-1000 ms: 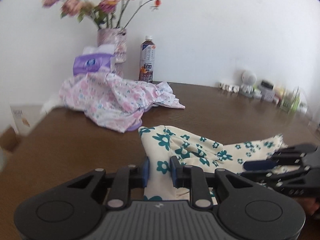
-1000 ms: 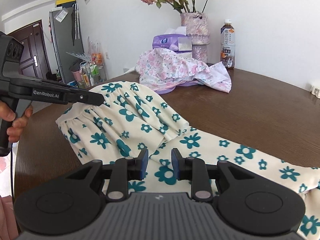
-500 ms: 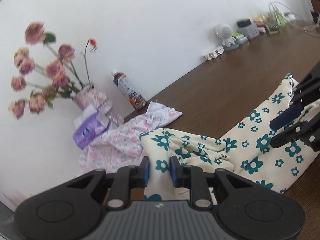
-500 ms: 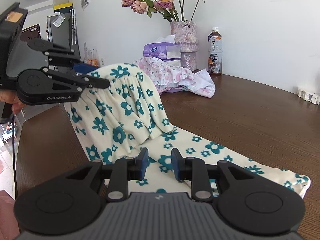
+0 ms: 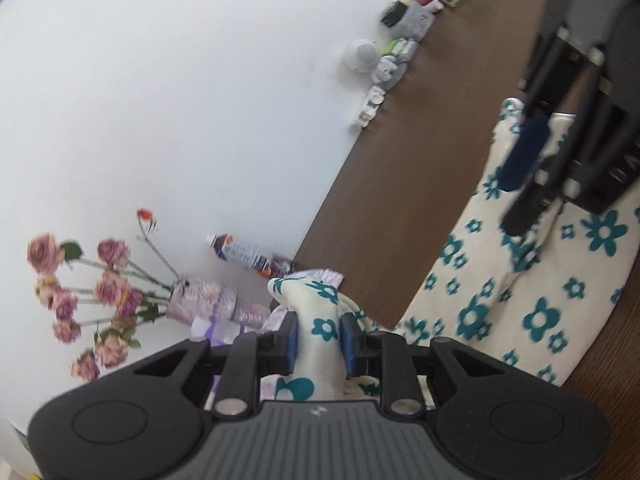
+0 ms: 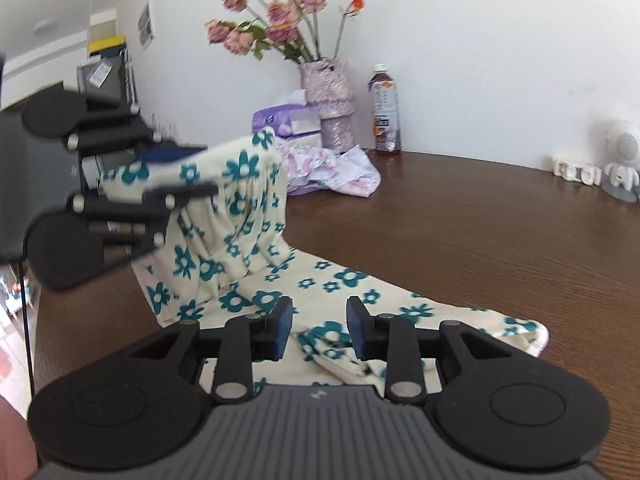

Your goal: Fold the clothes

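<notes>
Left wrist view: left gripper (image 5: pixel 319 334) pinches the floral garment's (image 6: pixel 248 216) corner, lifted to fold it over the table (image 6: pixel 500 240). Right gripper (image 6: pixel 319 330), jaws apart, hovers empty over the near hem.

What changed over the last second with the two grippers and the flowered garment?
The left gripper, shut on the flowered garment, lifted its end off the table and carried it over toward the right gripper, tilting as it went. The right gripper's jaws, narrow before, have opened wider and now hold nothing. The pink garment, vase, bottle and tissue pack stayed put.
</notes>
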Action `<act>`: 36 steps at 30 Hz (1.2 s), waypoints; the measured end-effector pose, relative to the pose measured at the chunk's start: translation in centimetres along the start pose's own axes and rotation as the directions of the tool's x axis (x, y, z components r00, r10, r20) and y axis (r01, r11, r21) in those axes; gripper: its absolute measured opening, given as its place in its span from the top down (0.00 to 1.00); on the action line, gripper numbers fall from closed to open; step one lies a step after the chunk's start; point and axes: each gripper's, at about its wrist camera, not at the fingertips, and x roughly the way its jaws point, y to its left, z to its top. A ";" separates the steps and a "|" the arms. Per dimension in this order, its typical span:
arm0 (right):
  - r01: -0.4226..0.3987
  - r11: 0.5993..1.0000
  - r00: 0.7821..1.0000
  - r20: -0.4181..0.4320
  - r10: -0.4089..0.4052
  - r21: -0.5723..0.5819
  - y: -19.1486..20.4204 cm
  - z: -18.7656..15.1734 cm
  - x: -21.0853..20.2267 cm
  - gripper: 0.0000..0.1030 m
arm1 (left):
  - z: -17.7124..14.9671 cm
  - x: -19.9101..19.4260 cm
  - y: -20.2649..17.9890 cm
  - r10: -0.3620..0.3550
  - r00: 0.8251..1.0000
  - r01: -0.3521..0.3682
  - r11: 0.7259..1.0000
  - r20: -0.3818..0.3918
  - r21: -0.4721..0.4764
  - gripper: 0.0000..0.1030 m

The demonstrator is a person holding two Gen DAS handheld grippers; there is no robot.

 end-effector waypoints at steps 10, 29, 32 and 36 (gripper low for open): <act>0.048 0.979 0.998 0.032 -0.056 0.200 -5.2 -0.3 -1.4 0.71 | 2.6 0.3 -8.0 -0.010 1.000 0.007 0.988 0.016 0.153 0.80; 0.077 0.983 0.997 -0.022 -0.075 0.165 -4.9 -0.9 -0.5 0.71 | 3.0 0.5 -9.9 -0.095 0.995 0.088 0.983 0.033 0.160 0.82; 0.084 0.984 0.996 -0.034 -0.079 0.156 -4.7 -1.1 -0.2 0.71 | 3.0 0.0 -9.3 -0.103 0.994 0.099 0.991 0.046 0.095 0.81; 0.087 0.985 0.996 -0.042 -0.081 0.148 -4.6 -1.2 -0.1 0.66 | 2.3 -2.8 -5.5 -0.150 0.980 0.165 0.979 0.128 -0.119 0.75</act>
